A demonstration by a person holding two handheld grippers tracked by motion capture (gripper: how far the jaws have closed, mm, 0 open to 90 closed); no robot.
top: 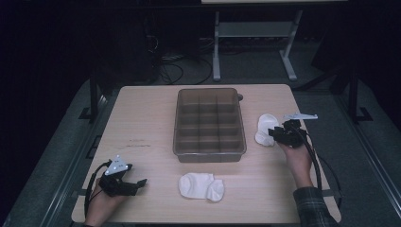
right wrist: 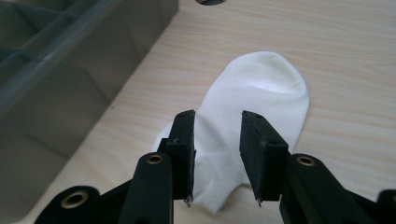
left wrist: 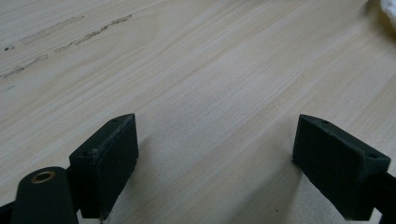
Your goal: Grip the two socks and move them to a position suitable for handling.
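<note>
Fingers (right wrist: 264,140) of the right gripper (right wrist: 217,158) stand part-open over a white sock (right wrist: 261,88) beside the divided tray (top: 209,122).
Soft, light and limp, the sock lies flat on the tabletop (top: 142,123); a pinch at the bunched cuff looks safest. The left gripper (left wrist: 219,163) rests wide open, empty.

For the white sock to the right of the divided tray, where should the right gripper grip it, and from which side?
Best guess: the near, narrower cuff end of the sock, approached from above on the person's side. It lies flat on the table, rounded toe pointing away, and the right gripper already straddles that end, jaws partly open. The tray blocks the other side.
</note>
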